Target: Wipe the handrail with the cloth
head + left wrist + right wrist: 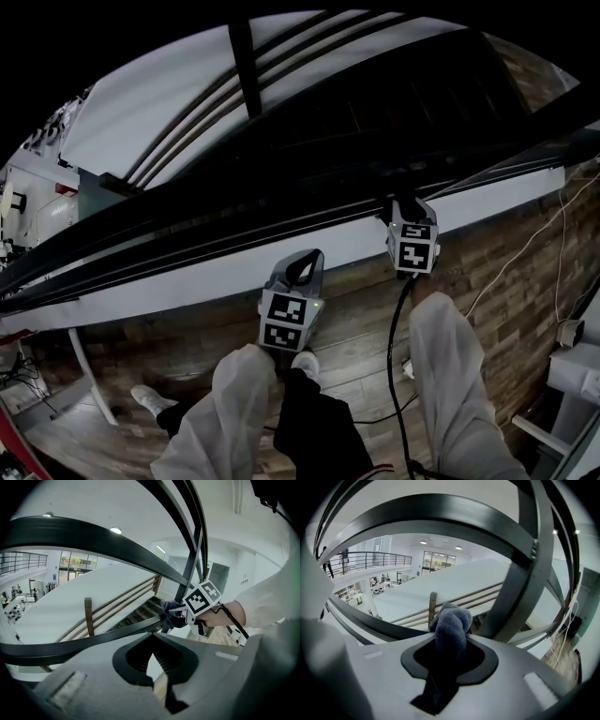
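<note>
The right gripper [179, 616] is clamped on a dark blue cloth [450, 625], which bunches up out of its jaws in a rounded wad. Seen from the left gripper view, that wad sits against the black handrail [178, 220], right where a lower bar meets a slanted post [187, 573]. A black cable [392, 366] trails down from this gripper over the wooden floor [356, 319].

The left gripper [305, 266] hangs lower and nearer the person, clear of the railing, above the floorboards. Its jaws are drawn in narrow, tips meeting, with only a sliver of light behind them and nothing gripped.

White sleeves [455, 375] reach to both grippers, and a white shoe [306, 361] shows between them. Past the railing a staircase [140, 613] with wooden rails descends beside a pale wall.
</note>
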`<state>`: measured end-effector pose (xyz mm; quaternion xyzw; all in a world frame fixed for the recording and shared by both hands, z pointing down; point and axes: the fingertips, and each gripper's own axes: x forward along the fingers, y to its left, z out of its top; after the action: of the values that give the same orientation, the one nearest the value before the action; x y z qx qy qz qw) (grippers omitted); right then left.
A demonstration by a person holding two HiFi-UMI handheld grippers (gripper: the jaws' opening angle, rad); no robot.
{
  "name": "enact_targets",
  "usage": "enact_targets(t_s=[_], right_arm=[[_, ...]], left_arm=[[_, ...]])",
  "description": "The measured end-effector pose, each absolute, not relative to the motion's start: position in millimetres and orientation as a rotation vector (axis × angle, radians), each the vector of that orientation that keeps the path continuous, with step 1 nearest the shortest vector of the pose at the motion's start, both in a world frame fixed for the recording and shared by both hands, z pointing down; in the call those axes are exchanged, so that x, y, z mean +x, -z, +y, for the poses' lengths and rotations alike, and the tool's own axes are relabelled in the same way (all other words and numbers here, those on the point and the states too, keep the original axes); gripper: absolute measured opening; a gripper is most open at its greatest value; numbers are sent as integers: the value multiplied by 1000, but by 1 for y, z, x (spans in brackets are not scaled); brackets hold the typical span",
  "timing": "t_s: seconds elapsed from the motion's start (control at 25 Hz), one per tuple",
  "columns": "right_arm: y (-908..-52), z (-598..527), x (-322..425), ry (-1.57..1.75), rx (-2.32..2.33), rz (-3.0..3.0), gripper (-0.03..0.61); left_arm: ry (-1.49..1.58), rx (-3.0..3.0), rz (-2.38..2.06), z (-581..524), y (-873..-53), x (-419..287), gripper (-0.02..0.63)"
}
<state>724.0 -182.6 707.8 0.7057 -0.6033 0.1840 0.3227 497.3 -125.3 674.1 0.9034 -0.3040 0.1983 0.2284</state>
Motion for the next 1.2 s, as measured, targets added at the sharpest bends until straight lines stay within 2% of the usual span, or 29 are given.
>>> enact_targets(t_s=[0.24, 0.4, 0.64, 0.92, 1.2], right_arm=[[-720, -159, 772, -540, 1814, -1493, 94], [-703, -155, 766, -440, 1811, -1527, 94], [-687, -142, 735, -471, 1828, -1513, 94], [-666, -121, 647, -486, 1786, -1523, 94], [-641, -116, 475, -537, 1699, -1628, 94]], left_arm=[[-552, 2514, -767, -114, -674, 528, 2], [-566, 2526, -738, -102, -674, 532, 2], [-552, 2495, -772, -102, -664, 497, 2], [-545, 2470, -826, -100, -637, 414, 2], [-559, 2412, -932, -91, -604, 268, 2]])
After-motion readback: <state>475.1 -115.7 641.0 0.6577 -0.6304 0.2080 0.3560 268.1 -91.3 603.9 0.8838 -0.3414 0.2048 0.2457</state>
